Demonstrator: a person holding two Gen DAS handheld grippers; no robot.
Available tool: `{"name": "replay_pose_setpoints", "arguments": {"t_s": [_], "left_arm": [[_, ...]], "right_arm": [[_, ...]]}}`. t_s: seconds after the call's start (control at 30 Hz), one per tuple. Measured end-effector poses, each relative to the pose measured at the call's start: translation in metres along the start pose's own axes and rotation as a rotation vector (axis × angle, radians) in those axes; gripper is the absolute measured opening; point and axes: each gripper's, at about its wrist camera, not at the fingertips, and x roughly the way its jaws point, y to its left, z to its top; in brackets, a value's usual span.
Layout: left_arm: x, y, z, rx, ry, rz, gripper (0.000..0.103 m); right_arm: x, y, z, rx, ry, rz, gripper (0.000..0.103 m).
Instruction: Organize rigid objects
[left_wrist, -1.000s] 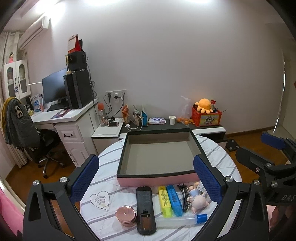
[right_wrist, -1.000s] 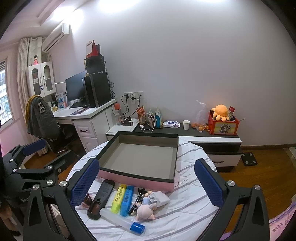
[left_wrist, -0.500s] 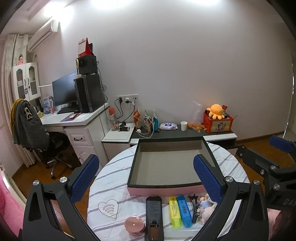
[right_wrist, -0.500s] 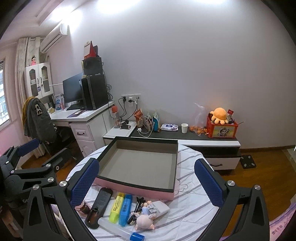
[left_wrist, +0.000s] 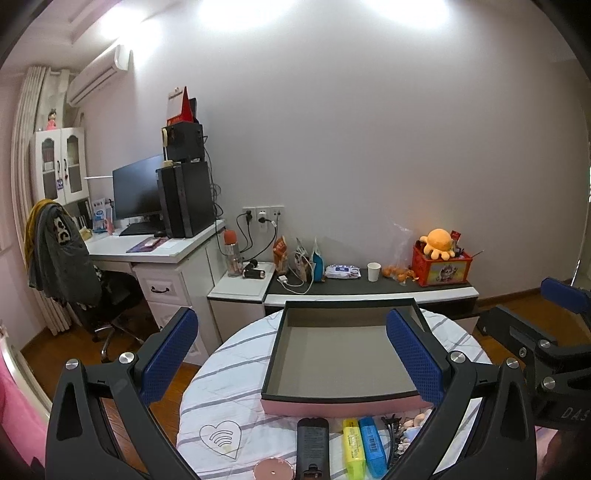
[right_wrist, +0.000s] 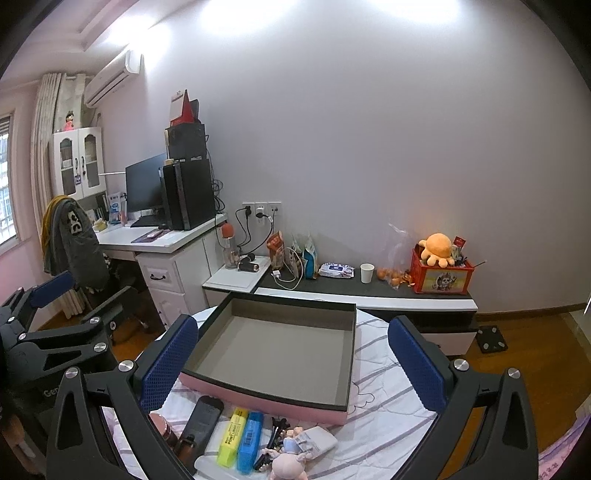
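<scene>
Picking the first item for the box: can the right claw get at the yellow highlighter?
Probably yes. The right claw is open and the yellow highlighter lies uncovered beside the blue one.

A round table (right_wrist: 384, 435) under a striped white cloth carried everything. A shallow tray (right_wrist: 275, 352) with a pink outer wall and grey inside sat at the middle, reaching toward the far edge. Along the near edge, just in front of the tray, lay a row: a round pink tin (left_wrist: 274, 472) at the left, then a black remote (right_wrist: 201, 421), a yellow marker (right_wrist: 232, 435), a blue marker (right_wrist: 250, 441), black clips (right_wrist: 277, 424), a white pack (right_wrist: 318, 441) and a small pink doll (right_wrist: 289, 465). A clear tube (right_wrist: 207, 466) lay nearest the edge, in front of the markers.
</scene>
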Motion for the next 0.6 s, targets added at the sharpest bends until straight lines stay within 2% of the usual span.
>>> {"name": "replay_pose_setpoints", "arguments": {"t_s": [0.6], "left_arm": [[0.0063, 0.0071, -0.0059, -0.005, 0.032, -0.011, 0.103]], "right_arm": [[0.0068, 0.009, -0.0036, -0.004, 0.023, -0.023, 0.103]]}}
